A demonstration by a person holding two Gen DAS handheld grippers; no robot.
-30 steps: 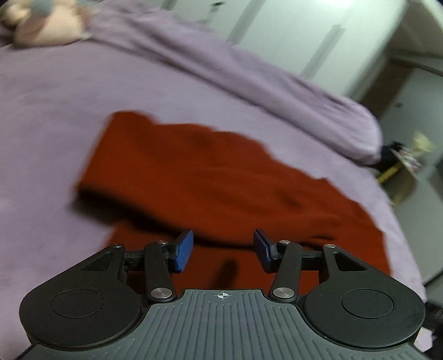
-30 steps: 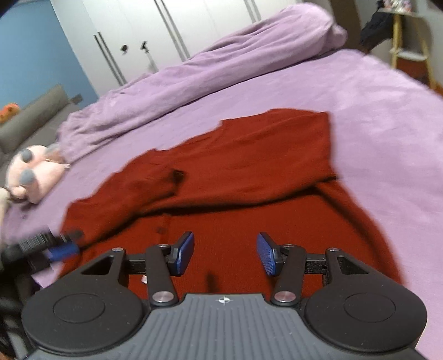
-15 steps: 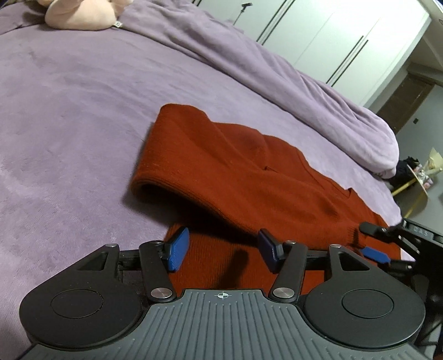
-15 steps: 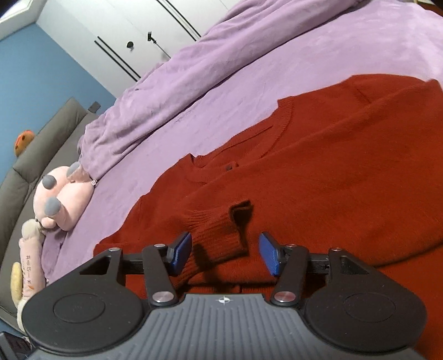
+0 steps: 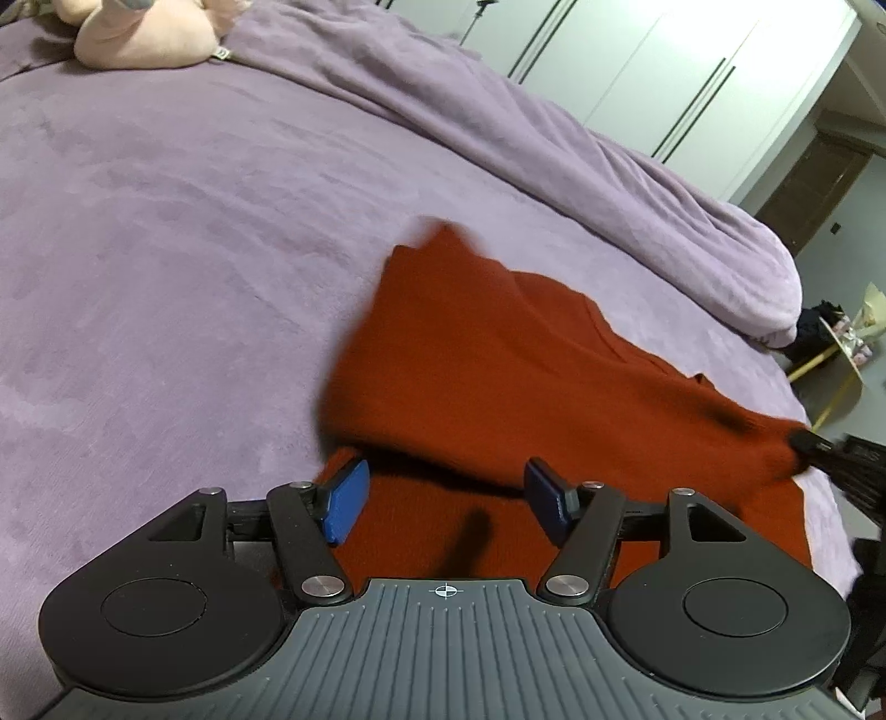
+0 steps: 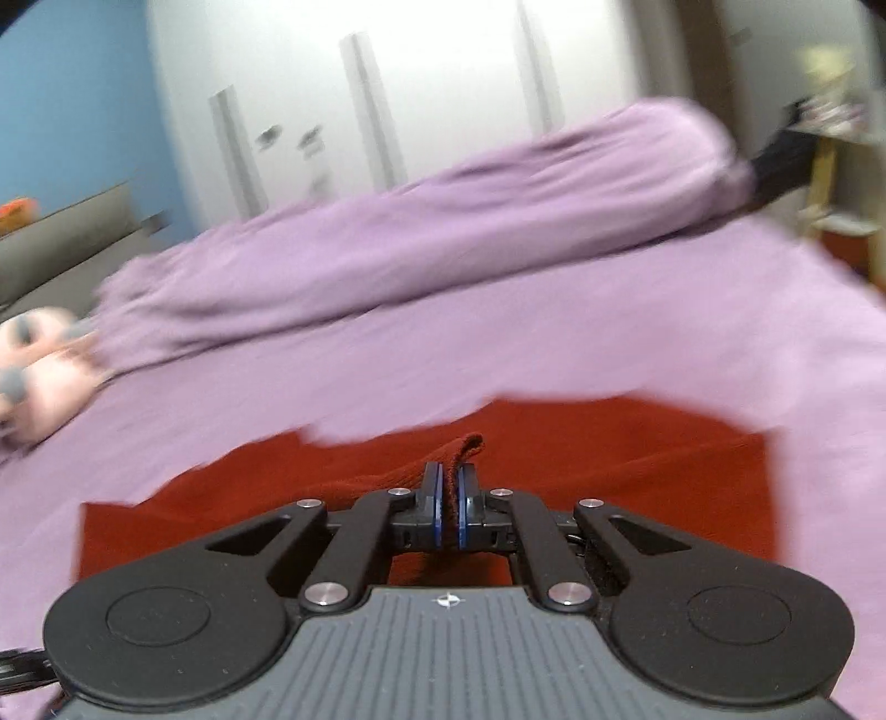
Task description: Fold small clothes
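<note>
Purple bedding covers the whole bed [image 5: 166, 232], with a rolled duvet [image 5: 554, 138] along its far edge, white wardrobe doors [image 5: 664, 66] behind that, and a pink plush toy [image 5: 144, 33] near the far left corner. On the open middle of the bed lies the red sweater [image 5: 487, 376], a knit with its body spread flat and its long axis running, as far as I can judge, from the near left toward the bed's right edge. The right gripper [image 6: 449, 512] has its blue pads pressed together on the ribbed cuff [image 6: 465, 446] of a sleeve, and the cuff stands up just beyond the pads, so the sleeve is lifted off the body rather than resting on it; my guess is it is being carried across the chest for a fold. The left gripper [image 5: 443, 498] hangs just above the near part of the sweater with its jaws wide apart and nothing between them, probably waiting to pin or smooth the cloth. Motion blur smears the sweater's far corner, so its exact outline there is unclear.
</note>
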